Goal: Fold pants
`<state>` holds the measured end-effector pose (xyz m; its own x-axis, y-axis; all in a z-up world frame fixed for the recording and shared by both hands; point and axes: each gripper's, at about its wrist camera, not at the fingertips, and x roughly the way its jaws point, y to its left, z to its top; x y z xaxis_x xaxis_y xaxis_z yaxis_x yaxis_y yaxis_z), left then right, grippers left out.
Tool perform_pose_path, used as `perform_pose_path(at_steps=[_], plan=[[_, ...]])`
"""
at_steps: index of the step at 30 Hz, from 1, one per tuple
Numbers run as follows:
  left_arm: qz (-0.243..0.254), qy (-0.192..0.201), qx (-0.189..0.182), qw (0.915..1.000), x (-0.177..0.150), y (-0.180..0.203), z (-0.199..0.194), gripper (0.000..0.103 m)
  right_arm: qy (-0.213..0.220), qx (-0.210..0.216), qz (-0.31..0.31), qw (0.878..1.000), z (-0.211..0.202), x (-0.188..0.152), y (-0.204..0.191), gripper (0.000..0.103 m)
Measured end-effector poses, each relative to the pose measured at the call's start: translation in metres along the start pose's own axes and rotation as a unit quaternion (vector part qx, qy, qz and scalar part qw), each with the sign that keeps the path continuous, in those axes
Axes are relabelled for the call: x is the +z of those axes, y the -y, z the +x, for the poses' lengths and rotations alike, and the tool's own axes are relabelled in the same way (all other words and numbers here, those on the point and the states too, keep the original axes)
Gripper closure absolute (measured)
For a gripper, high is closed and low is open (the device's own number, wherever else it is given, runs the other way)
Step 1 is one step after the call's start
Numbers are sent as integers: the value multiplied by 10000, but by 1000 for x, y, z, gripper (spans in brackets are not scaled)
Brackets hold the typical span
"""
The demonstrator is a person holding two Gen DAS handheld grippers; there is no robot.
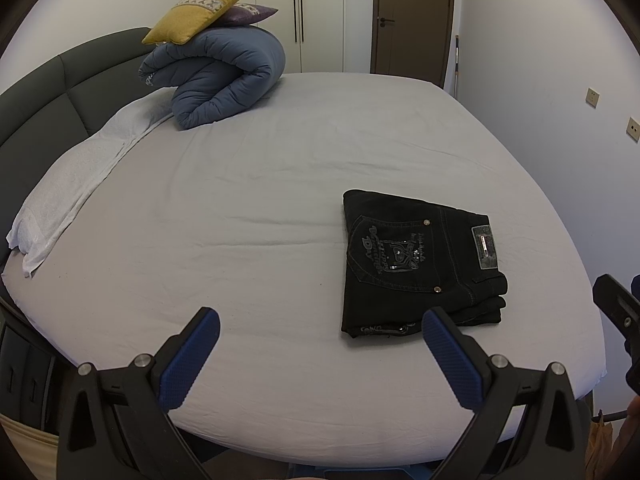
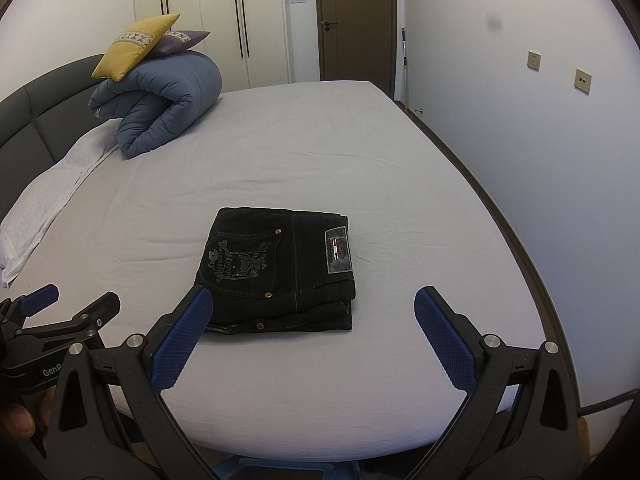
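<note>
Black pants (image 1: 416, 264) (image 2: 280, 268) lie folded into a compact rectangle on the bed, back pocket with grey embroidery and a waistband patch facing up. My left gripper (image 1: 320, 320) is open above the bed's near edge, left of the pants, its right finger just short of their near corner. My right gripper (image 2: 314, 300) is open too, hovering in front of the pants with its left finger overlapping their near left corner in view. Neither holds anything. In the right wrist view the left gripper (image 2: 68, 300) shows at the lower left, held by a hand (image 2: 18, 420).
The bed (image 1: 240, 240) has a pale sheet. A rolled blue duvet (image 1: 224, 76) topped by a yellow cushion (image 1: 196, 14) and a purple one sits at the headboard (image 1: 52, 92), beside a white pillow (image 1: 68, 188). Wardrobes, a brown door (image 2: 356, 20) and a wall lie beyond.
</note>
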<state>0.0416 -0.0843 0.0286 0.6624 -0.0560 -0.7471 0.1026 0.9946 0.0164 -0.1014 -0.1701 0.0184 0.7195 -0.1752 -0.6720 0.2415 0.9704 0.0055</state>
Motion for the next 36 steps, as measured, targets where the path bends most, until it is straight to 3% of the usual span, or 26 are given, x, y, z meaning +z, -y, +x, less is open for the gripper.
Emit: perform_pose_path(at_steps=[36], plan=[[-40, -52, -53, 10000, -5, 6, 0, 0, -78, 60, -71, 9999, 9, 4, 3, 0]])
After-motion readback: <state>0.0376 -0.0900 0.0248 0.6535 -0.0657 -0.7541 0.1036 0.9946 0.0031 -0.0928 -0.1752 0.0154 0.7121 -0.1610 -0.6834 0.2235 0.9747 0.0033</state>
